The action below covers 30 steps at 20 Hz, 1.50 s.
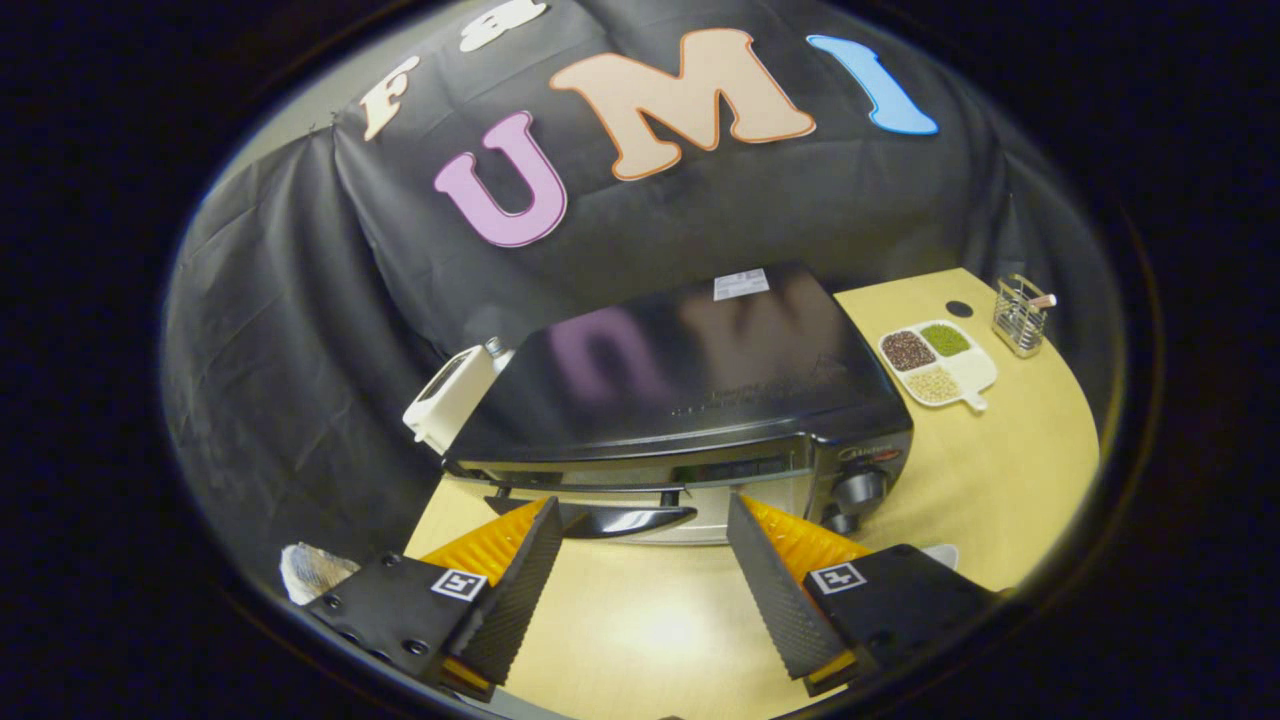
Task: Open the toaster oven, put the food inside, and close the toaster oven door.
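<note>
The gripper point(640, 535) is spread wide and grasps nothing, its fingers lined up either side of the door handle point(610, 518) just ahead — a stance suited to taking hold of it. The toaster oven point(690, 400) stands with its door closed. A foil-wrapped bundle point(312, 570), perhaps the food, lies outside the left finger — whether anything is inside the oven can't be seen.
</note>
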{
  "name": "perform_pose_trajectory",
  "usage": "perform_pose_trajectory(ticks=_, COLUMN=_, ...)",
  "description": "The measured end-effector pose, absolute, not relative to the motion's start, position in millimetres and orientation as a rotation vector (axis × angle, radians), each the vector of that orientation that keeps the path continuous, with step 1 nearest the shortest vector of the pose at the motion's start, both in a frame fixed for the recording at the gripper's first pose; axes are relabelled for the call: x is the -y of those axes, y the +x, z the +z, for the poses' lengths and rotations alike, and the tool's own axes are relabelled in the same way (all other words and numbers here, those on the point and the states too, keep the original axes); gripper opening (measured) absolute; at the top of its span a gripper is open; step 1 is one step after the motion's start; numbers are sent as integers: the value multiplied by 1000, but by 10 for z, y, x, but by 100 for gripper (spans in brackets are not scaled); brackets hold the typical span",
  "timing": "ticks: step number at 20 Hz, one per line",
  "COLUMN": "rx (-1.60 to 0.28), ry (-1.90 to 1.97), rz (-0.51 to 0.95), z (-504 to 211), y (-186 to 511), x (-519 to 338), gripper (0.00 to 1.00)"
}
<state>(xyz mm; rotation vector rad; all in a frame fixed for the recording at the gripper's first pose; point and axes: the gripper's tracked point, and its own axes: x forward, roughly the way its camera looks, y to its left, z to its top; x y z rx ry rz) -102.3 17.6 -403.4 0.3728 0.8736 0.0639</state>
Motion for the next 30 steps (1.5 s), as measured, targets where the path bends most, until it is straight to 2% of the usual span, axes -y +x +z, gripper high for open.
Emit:
perform_pose_trajectory(ticks=12, rx=-882, ry=308, rz=81, z=-4038, y=-1102, x=-183, gripper=99)
perform_pose_trajectory(ticks=17, rx=-716, ry=269, rz=63, z=-3295, y=-815, x=-91, gripper=99)
perform_pose_trajectory(ticks=24, rx=-424, ry=234, rz=35, z=-1676, y=-282, x=126, gripper=99)
perform_pose_trajectory(ticks=30, rx=-252, ry=94, rz=8, z=-605, y=-132, x=200, gripper=99)
